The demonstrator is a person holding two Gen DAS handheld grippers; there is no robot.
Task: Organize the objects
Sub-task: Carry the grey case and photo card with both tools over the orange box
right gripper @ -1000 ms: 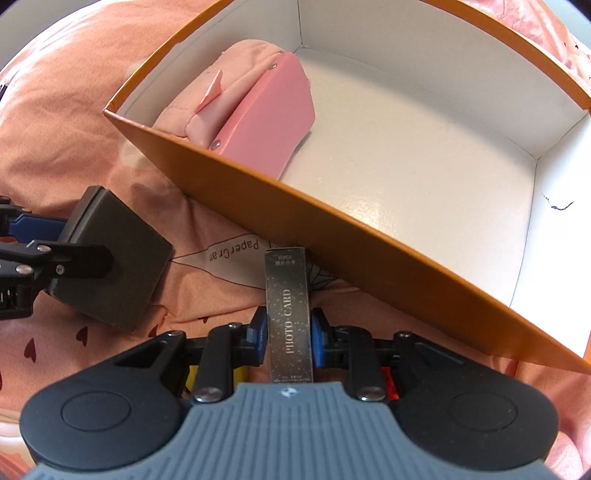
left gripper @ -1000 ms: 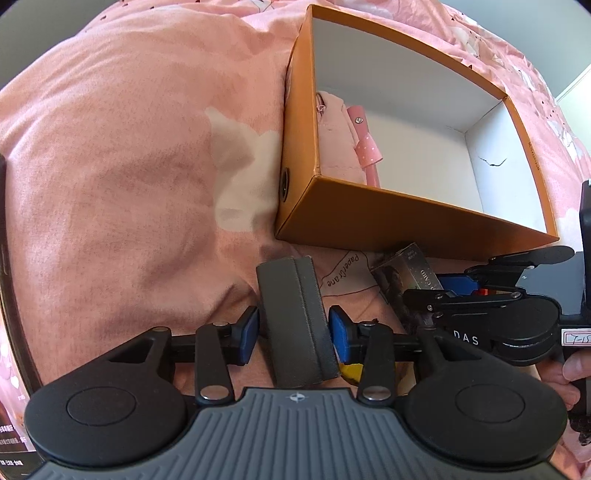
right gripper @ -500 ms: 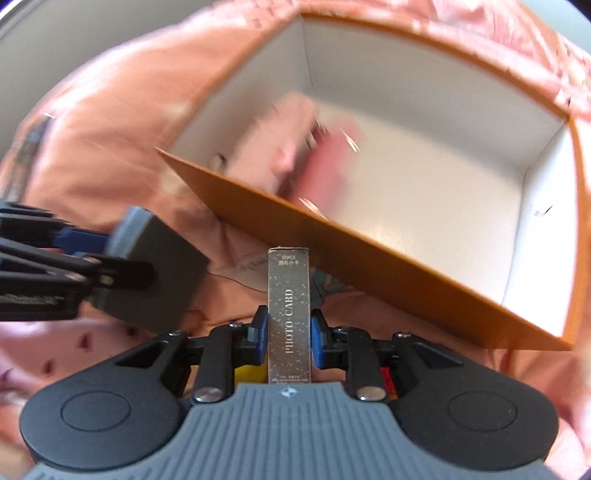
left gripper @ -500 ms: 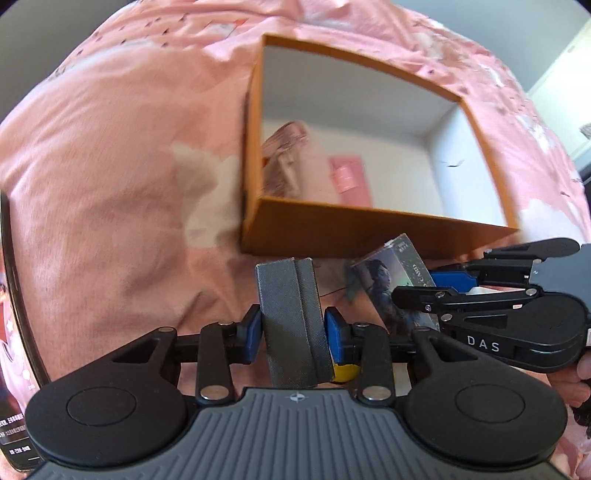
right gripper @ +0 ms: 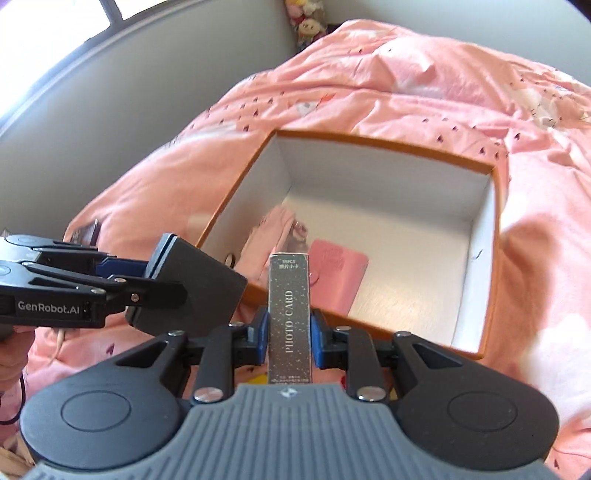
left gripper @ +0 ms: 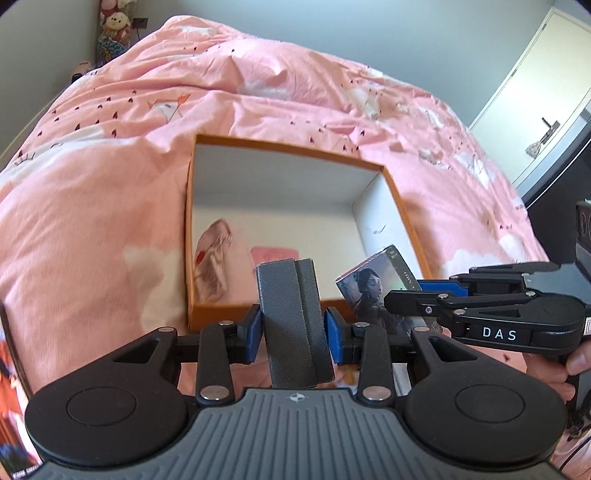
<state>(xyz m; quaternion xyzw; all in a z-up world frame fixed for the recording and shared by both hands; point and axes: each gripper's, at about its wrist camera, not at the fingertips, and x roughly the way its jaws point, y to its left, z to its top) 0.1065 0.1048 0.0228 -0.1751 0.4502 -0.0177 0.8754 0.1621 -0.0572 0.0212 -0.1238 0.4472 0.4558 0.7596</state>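
Observation:
An open orange box [left gripper: 306, 150] with white inside walls lies on the pink bedspread; it also shows in the right wrist view [right gripper: 487, 258]. Inside it lie a pink pouch [left gripper: 214, 254] and a flat pink case [right gripper: 340, 273]. My left gripper [left gripper: 293, 328] is shut on a dark grey case [left gripper: 291, 314], held above the box's near edge. My right gripper [right gripper: 289, 332] is shut on a slim dark photo card box [right gripper: 289, 314], also held just above the near edge. Each gripper shows in the other's view, close side by side.
The pink bedspread [left gripper: 92, 192] surrounds the box on all sides. Plush toys [left gripper: 112, 33] stand at the far corner by the grey wall. A white door [left gripper: 546, 85] is at the far right. A printed item [left gripper: 11, 387] lies at the left edge.
Both grippers have risen and pulled back with their loads, from low beside the box's near wall to above its rim. The box now looks smaller and farther away.

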